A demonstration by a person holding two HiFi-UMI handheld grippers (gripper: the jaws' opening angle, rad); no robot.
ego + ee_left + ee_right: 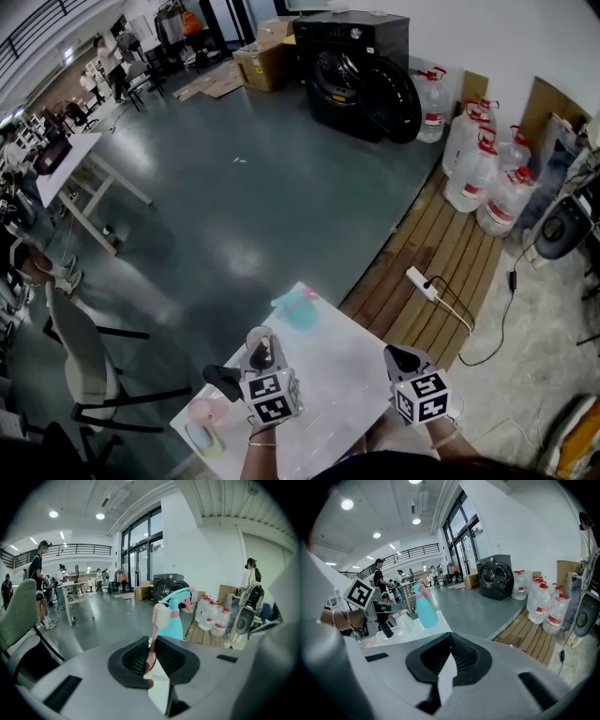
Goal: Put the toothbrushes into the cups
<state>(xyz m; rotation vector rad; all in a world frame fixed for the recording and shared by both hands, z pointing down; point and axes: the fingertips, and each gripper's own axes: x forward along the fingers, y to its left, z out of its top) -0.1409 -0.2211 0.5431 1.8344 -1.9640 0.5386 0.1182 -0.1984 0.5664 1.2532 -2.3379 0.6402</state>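
A pink plastic toothbrush (pixel 154 631) is clamped between the two black ribbed jaws of the left gripper (pixel 151 648), which are closed tight on its slim handle. In the left gripper view the handle is seen rising from the jaws at the centre of the frame, tilted slightly to the right. It ends in a broad head with a dense block of white bristles turned to the left. The lower end of the handle is seen poking out beneath the jaws.

Just behind the brush head, a teal plastic spray bottle with a pink collar (pixel 174 620) is seen standing on the white rectangular table (pixel 349 375).

The right gripper (pixel 451 638) is held over the right part of the table, its jaws pressed together with nothing between them.

In the head view a pink round cup (pixel 203 411) is found at the lower left corner of the table. A pale greenish cup (pixel 201 439) is set just beside it, nearer the bottom edge of the frame. Neither cup can be seen well enough to tell what it holds.
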